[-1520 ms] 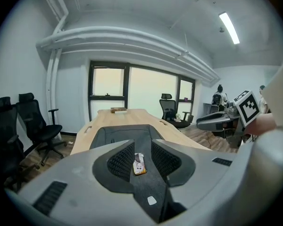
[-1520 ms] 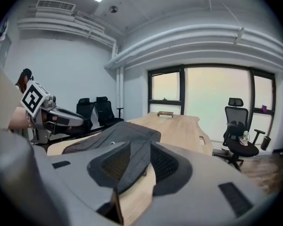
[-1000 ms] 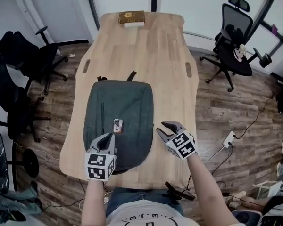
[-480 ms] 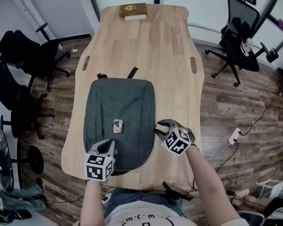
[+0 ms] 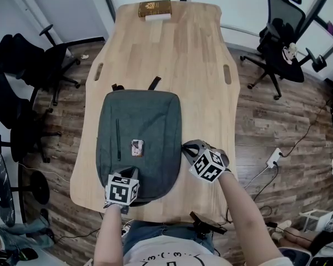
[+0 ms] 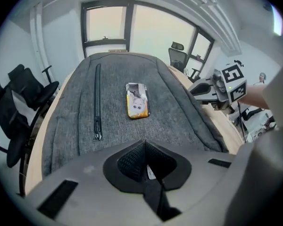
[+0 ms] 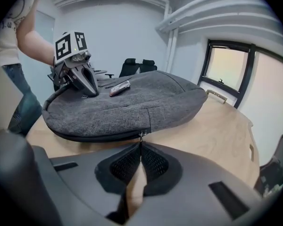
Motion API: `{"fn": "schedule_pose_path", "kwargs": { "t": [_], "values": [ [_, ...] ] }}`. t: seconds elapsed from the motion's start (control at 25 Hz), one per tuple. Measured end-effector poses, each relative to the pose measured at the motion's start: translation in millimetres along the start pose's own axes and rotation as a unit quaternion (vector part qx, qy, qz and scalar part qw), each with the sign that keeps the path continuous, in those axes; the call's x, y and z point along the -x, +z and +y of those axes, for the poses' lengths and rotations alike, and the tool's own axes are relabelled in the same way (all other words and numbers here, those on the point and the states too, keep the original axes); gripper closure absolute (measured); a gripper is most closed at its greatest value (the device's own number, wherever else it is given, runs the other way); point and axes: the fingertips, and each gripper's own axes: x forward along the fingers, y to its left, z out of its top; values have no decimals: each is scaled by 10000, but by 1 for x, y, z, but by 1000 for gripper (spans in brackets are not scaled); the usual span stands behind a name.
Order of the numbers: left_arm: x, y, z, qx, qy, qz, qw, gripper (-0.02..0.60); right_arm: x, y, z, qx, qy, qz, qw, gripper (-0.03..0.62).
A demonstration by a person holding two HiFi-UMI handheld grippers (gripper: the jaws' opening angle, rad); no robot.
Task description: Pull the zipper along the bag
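A grey backpack [image 5: 139, 132] lies flat on the wooden table [image 5: 172, 54]. Its side zipper runs along the right edge. My right gripper [image 5: 184, 147] is at that edge. Its jaws have just been closing and now stand shut on the small metal zipper pull [image 7: 141, 136], which pokes out at their tips [image 7: 141, 144]. My left gripper [image 5: 130, 173] is shut with its tips down on the bag's near end [image 6: 145, 142]. In the right gripper view the left gripper [image 7: 88, 92] touches the fabric. A second zipper [image 6: 97, 102] runs up the bag's front.
A small phone-like card [image 5: 137, 147] with a picture lies on the bag. A brown box [image 5: 154, 8] sits at the table's far end. Office chairs stand to the left [image 5: 28, 65] and right [image 5: 280, 35]. A power strip [image 5: 275, 158] lies on the floor.
The left gripper came down onto the bag's near end. The right gripper moved in to the bag's right edge and its jaws went from open to shut.
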Motion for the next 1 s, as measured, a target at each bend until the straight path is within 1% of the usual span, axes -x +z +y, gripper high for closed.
{"fn": "schedule_pose_path", "kwargs": {
  "t": [0.12, 0.2, 0.28, 0.4, 0.44, 0.52, 0.56, 0.6, 0.68, 0.72, 0.8, 0.84, 0.88, 0.96, 1.0],
  "values": [
    [0, -1, 1, 302, -31, -125, 9995, 561, 4, 0, 1, -60, 91, 42, 9999, 547],
    [-2, -3, 1, 424, -3, -59, 9991, 561, 5, 0, 2, -3, 118, 120, 9999, 543],
    [-4, -4, 3, 740, 19, 67, 9972, 561, 8, 0, 5, 174, 120, 254, 9995, 540],
    [-4, -2, 9, 1485, 39, 113, 9888, 561, 13, -4, 10, 556, 122, 507, 9971, 540],
    [-4, -1, 11, 1674, 66, 90, 9858, 563, 15, -6, 13, 642, 138, 574, 9962, 540],
    [-6, 2, 15, 1881, 187, -7, 9820, 563, 20, -10, 19, 762, 152, 679, 9947, 539],
    [-7, 5, 17, 1882, 262, -63, 9818, 563, 22, -12, 22, 826, 124, 733, 9938, 539],
    [-8, 8, 18, 1802, 324, -108, 9830, 565, 23, -15, 24, 884, 68, 792, 9929, 539],
    [-10, 13, 17, 1415, 389, -118, 9891, 565, 24, -21, 26, 818, -41, 900, 9926, 539],
    [-10, 16, 15, 1123, 406, -91, 9928, 565, 25, -24, 28, 636, -53, 928, 9936, 539],
    [-9, 18, 10, 427, 445, -31, 9981, 563, 27, -27, 32, 68, -19, 909, 9958, 539],
    [-7, 18, 6, 110, 427, -13, 9990, 562, 27, -28, 34, -217, -14, 886, 9958, 539],
    [-2, 17, 0, -127, 357, -4, 9993, 561, 27, -28, 37, -449, -32, 872, 9952, 539],
    [11, 11, -13, -350, 113, 2, 9993, 556, 26, -29, 43, -810, -125, 852, 9930, 539],
    [18, 6, -19, -387, -27, 8, 9992, 533, 25, -30, 44, -996, -181, 834, 9914, 539]
  ]
}}
